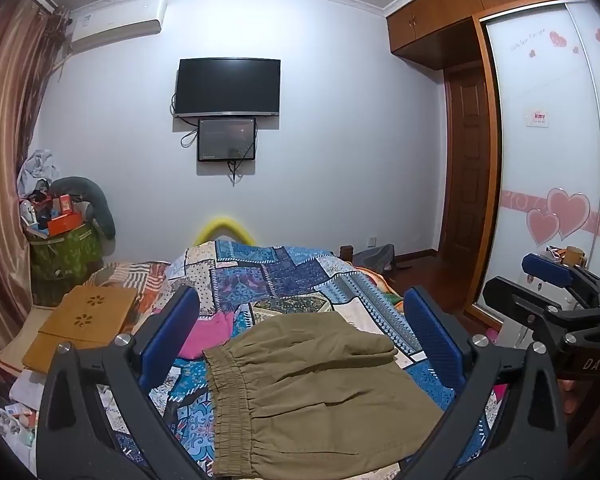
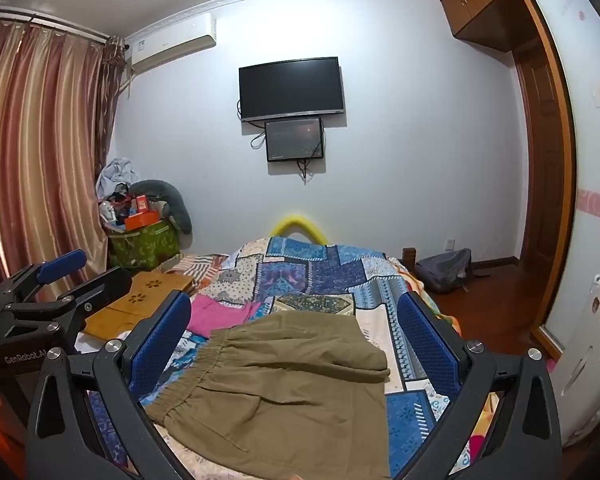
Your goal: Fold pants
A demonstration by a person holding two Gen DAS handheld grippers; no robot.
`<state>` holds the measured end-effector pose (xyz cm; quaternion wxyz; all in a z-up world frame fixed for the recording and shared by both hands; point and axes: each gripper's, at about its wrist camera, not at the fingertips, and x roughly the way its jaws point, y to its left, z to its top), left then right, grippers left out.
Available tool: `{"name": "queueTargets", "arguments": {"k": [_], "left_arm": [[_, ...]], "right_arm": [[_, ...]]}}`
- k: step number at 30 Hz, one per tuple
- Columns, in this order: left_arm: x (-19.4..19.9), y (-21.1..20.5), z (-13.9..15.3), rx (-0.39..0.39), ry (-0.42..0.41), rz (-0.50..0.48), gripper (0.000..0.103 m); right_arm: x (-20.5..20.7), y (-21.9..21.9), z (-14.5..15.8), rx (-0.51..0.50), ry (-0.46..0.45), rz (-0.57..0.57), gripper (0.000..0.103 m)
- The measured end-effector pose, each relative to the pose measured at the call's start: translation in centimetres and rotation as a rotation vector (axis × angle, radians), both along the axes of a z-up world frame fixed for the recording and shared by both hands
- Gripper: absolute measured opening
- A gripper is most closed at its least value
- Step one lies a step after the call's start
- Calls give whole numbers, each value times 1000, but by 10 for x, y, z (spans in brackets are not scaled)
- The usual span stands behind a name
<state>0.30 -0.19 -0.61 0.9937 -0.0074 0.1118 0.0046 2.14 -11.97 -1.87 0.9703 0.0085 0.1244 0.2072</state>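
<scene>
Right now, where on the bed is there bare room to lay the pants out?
Bare quilt lies beyond the khaki pants, toward the foot. Left is crowded: pink garment, wooden tray. A narrow strip runs along the pants' right edge.

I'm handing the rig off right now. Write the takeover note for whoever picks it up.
Left gripper: open, empty, above the bed.
Right gripper: open, empty, alongside it.
Khaki pants: lying on the patchwork quilt, elastic waistband to the left, already folded into a compact stack.
Pink garment: beside the pants, untouched.
Left to do: check whether one more fold is wanted; otherwise smooth the stack and stop.
</scene>
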Motion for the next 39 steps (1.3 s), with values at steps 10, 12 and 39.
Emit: {"name": "queueTargets", "arguments": {"k": [10, 12, 39], "left_arm": [[-1, -1, 0, -1, -4, -2, 103], [-2, -1, 0, -1, -5, -3, 103], [4, 4, -4, -6, 6, -4, 103]], "right_arm": [[1, -1, 1, 0, -4, 1, 103], [-2, 0, 0, 0, 0, -1, 103], [4, 0, 1, -8, 1, 4, 103]]}}
